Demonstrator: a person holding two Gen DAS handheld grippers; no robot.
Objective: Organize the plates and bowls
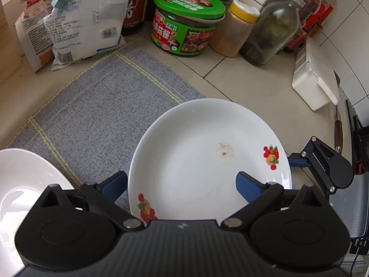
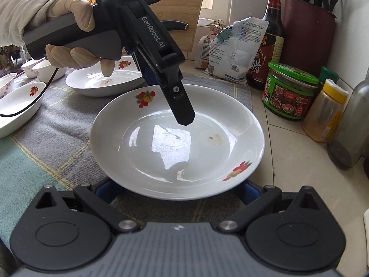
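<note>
A white plate (image 1: 196,152) (image 2: 175,143) with fruit decals and a small brown stain lies half on a grey mat (image 1: 96,106), half on the tiled counter. My left gripper (image 1: 181,187) stands open and points down at it, one blue finger just outside the near-left rim and the other over the plate's inside. In the right wrist view a gloved hand (image 2: 69,18) holds the left gripper (image 2: 182,110) above the plate. My right gripper (image 2: 176,191) is open, its blue fingertips tucked low under the plate's near rim, largely hidden. The right gripper (image 1: 322,164) sits at the plate's right edge.
A second decal plate (image 2: 103,80), a shallow dish (image 2: 16,108) and small cups (image 2: 39,69) sit further left on the mat. A plain white plate (image 1: 18,184) is near my left gripper. A green-lidded jar (image 1: 189,20), bottles, clipped bags (image 1: 69,27) and a white box (image 1: 316,78) line the wall.
</note>
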